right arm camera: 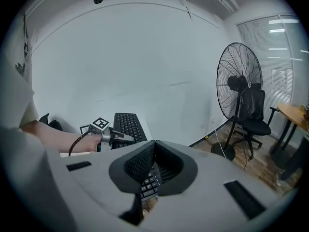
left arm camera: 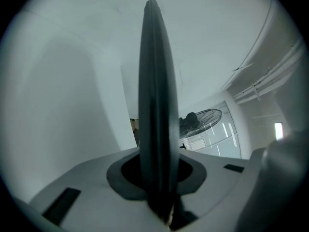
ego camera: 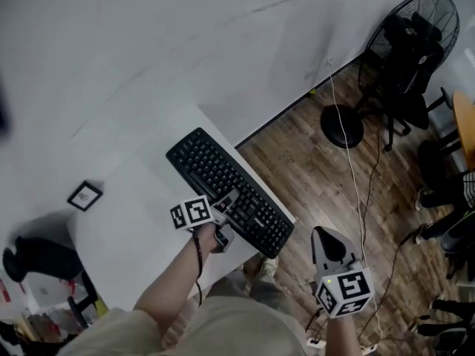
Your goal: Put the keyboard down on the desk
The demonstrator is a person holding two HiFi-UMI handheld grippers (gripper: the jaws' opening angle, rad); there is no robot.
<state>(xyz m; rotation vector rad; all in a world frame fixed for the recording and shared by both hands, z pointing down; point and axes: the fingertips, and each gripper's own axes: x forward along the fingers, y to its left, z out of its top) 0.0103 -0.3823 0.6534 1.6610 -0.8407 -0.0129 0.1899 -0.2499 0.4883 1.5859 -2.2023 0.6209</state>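
By a white wall, the white bench (ego camera: 133, 221) carries the black keyboard (ego camera: 223, 184) along its right edge, its near rim pinched by the left gripper (ego camera: 228, 202), a sound hold on something seemingly light and stiff, while the right gripper (ego camera: 321, 234) is pressed together, empty, off the bench.

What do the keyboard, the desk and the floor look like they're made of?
Keyboard: probably plastic, matte black, with rows of moulded keys.
Desk: smooth plain white top, likely laminate or painted board; the look leaves it open.
Floor: brown planks with grain lines and seams, so wood or wood-look laminate.
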